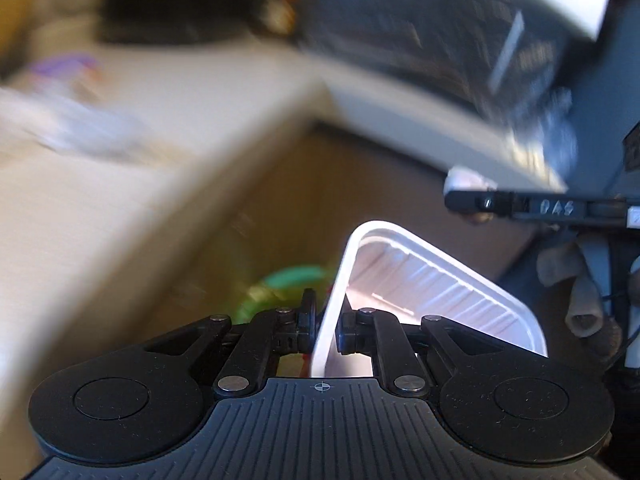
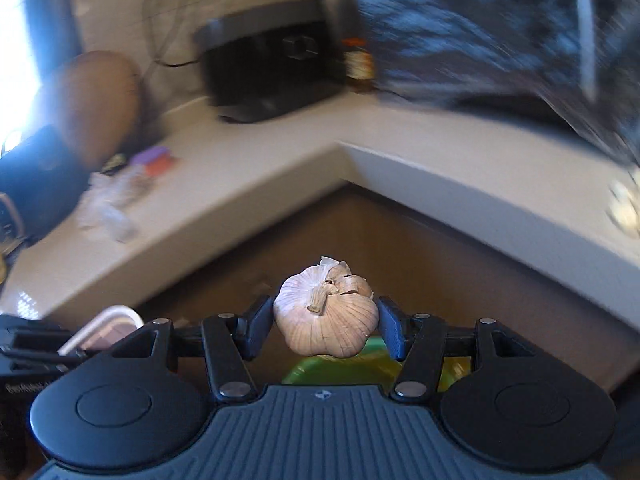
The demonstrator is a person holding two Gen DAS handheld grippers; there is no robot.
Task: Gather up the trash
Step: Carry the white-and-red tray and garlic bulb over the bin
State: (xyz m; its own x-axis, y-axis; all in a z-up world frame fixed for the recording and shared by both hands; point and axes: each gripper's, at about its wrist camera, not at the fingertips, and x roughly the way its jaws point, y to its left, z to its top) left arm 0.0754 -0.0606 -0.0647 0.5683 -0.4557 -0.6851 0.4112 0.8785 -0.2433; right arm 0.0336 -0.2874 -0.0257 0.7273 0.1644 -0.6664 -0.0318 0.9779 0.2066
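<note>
The pale tabletop (image 2: 248, 184) forms an inside corner ahead of and above both your jaws; its edges meet beyond the garlic, with open brown space below. Blurred wrappers (image 2: 108, 208) lie on it, left of your right jaws. Your left gripper (image 1: 325, 330) has its jaws nearly closed, pinching the rim of a white plastic tray (image 1: 420, 280). Your right gripper (image 2: 326, 320) clamps a garlic bulb (image 2: 326, 316) between half-spread jaws. Something green (image 2: 340, 368) lies beneath.

beige countertop (image 2: 460, 176), black appliance (image 2: 272, 56), brown cabinet (image 2: 400, 248)
</note>
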